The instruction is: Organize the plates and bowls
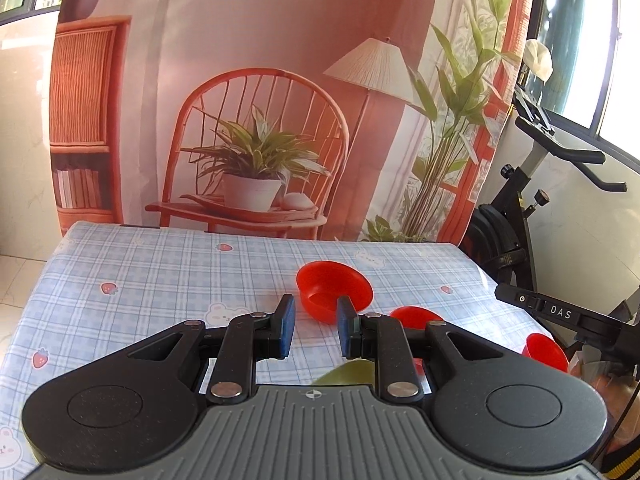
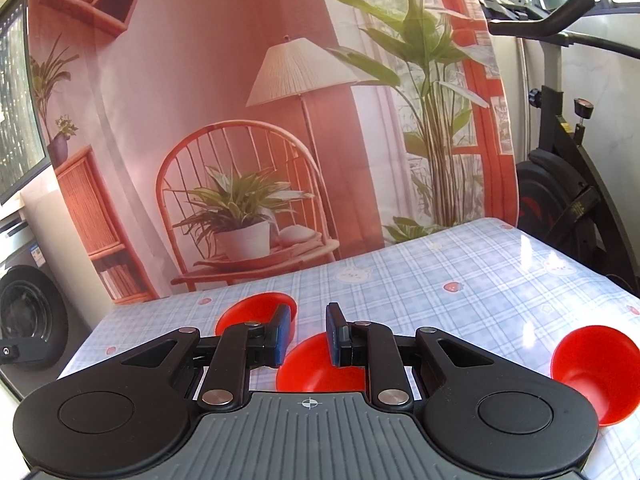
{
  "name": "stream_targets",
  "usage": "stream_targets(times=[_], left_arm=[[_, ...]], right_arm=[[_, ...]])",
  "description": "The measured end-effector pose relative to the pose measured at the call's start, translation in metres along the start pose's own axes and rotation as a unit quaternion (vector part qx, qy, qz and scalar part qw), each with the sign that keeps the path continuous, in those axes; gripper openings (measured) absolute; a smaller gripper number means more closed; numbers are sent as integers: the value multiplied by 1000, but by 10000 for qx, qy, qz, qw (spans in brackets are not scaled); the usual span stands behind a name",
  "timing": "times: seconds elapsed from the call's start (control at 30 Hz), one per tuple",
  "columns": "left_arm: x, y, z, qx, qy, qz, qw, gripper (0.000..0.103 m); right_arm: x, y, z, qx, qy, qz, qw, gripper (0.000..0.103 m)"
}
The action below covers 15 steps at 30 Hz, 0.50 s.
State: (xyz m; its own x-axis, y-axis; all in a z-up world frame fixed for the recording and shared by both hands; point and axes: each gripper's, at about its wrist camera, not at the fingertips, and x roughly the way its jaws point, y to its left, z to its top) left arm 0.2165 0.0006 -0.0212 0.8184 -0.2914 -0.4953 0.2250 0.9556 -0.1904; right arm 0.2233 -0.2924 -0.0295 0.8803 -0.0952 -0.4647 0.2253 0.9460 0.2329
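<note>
Right wrist: exercise bike beyond table

I read only "DAS" in white letters on the black bar, off right of my left tool. Nothing else is legible to me.

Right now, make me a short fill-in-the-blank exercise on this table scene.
1. The bowls on the table are all ____ in colour.
2. The left gripper has its jaws ____, holding nothing.
3. The tablecloth has a blue ____ pattern.
4. The right wrist view shows ____ bowls.

Missing words: red; open; plaid; three
</note>
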Motion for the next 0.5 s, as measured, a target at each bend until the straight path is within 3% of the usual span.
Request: stream_targets(times=[0.27,0.33,0.5], left_arm=[[1,3,42,218,-239,19,9995,24],[5,3,48,226,-231,3,9995,30],[27,10,51,102,-13,-41,9999,31]], right_arm=[[11,-2,33,-312,-35,3,9995,19],[15,-3,36,-357,-9,-1,9994,19],[32,-8,40,-386,187,22,9991,21]])
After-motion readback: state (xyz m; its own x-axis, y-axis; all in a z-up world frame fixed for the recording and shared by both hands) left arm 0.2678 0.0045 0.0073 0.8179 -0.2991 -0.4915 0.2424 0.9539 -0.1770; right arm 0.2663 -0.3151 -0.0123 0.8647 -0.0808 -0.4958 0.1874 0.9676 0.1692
